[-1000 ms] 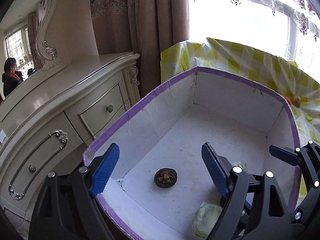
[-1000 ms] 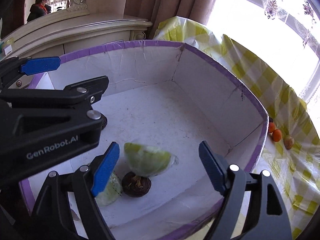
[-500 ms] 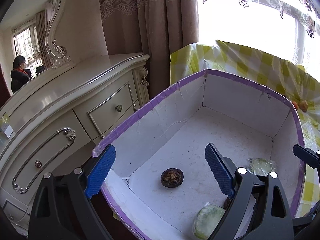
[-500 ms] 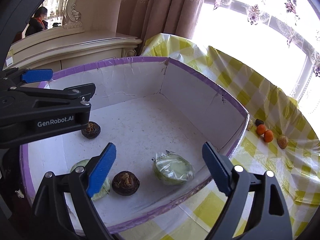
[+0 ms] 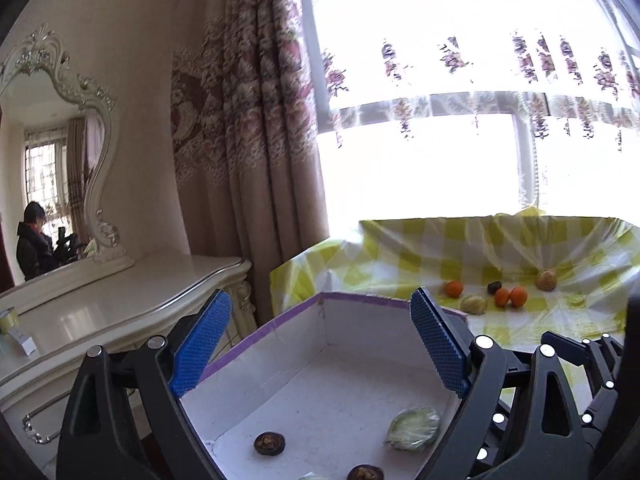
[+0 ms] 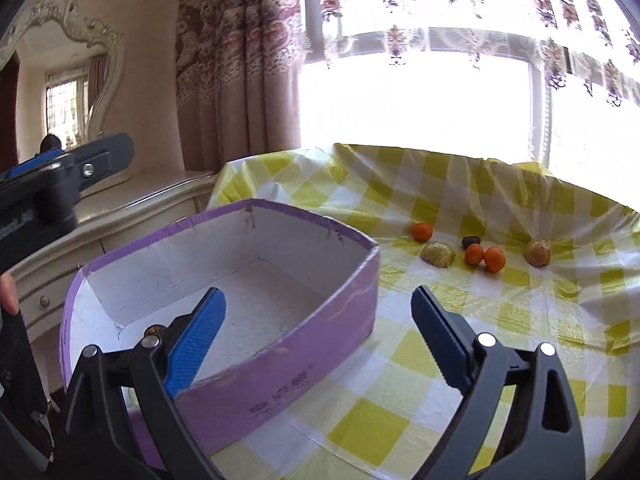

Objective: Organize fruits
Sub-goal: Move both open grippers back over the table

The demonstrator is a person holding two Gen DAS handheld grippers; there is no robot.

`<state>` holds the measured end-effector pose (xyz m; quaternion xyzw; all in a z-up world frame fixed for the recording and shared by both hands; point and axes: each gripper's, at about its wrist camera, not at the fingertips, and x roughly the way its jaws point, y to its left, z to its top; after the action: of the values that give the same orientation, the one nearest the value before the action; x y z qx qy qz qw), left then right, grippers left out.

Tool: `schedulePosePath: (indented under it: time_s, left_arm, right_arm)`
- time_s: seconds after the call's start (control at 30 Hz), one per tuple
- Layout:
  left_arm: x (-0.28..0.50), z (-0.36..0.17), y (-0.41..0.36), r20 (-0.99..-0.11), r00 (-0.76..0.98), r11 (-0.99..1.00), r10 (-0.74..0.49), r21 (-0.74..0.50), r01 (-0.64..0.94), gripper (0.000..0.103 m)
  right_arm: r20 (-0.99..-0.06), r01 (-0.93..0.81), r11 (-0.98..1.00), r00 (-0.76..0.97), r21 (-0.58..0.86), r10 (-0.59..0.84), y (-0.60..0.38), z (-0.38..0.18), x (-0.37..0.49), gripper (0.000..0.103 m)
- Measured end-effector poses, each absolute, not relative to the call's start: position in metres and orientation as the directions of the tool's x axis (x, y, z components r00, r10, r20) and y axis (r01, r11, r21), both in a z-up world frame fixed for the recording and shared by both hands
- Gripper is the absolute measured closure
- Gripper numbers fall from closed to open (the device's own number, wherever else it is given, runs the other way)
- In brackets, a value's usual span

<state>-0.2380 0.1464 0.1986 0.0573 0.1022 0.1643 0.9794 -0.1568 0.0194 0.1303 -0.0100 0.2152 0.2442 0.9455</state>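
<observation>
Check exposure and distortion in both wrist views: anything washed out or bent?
Left wrist: window blown out white, curtain bowed by fisheye. Right wrist: same window glare, yet oranges on the tablecloth stay readable; box rim curves.

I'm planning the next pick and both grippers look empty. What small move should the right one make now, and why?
Probably advance the right gripper, open and empty, toward the fruit cluster beyond the purple box, likely the wrapped yellow fruit, the nearest piece. Six fruits lie on the checked cloth, outside the box.
</observation>
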Motion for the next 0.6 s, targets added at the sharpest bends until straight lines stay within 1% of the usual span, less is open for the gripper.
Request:
schedulePosePath:
  time_s: [0.03, 0.1, 0.17, 0.3, 0.4, 0.53, 0.6]
  left_arm:
    - [-0.236, 0.2, 0.131, -0.167, 0.943, 0.951, 0.288, 0.162, -0.262, 0.015]
    - [-0.228, 0.2, 0.102, -0.183, 0.967, 0.973, 0.178, 0.178, -0.145, 0.015]
    - [-0.216, 0.196, 0.078, -0.243, 0.968, 0.988, 0.059, 0.151, -0.023, 0.015]
    - [-0.177, 0.174, 0.037, -0.384, 0.909, 0.983, -0.164, 0.014, 0.183, 0.015]
    - [-0.145, 0.15, 0.009, -0.458, 0.855, 0.967, -0.244, -0.053, 0.248, 0.015]
    - [-0.099, 0.119, -0.013, -0.519, 0.806, 0.958, -0.285, -0.123, 0.259, 0.015]
    - [-0.074, 0.102, -0.018, -0.549, 0.789, 0.96, -0.278, -0.147, 0.236, 0.015]
  right_arm:
    - [-0.416, -0.435, 0.894, 0.796, 0.112, 0.439, 0.004, 0.129, -0.15, 0.008]
    - [-0.437, -0.358, 0.92, 0.81, 0.157, 0.39, -0.026, 0.122, -0.134, 0.008]
    - [-0.456, -0.275, 0.942, 0.825, 0.193, 0.334, -0.057, 0.112, -0.122, 0.008]
    - [-0.486, -0.145, 0.966, 0.842, 0.214, 0.234, -0.113, 0.09, -0.102, 0.008]
    - [-0.52, -0.06, 0.973, 0.837, 0.222, 0.17, -0.149, 0.074, -0.088, 0.008]
    - [-0.594, 0.061, 0.974, 0.8, 0.219, 0.084, -0.19, 0.051, -0.061, 0.008]
    - [-0.629, 0.112, 0.969, 0.775, 0.218, 0.052, -0.206, 0.043, -0.044, 0.008]
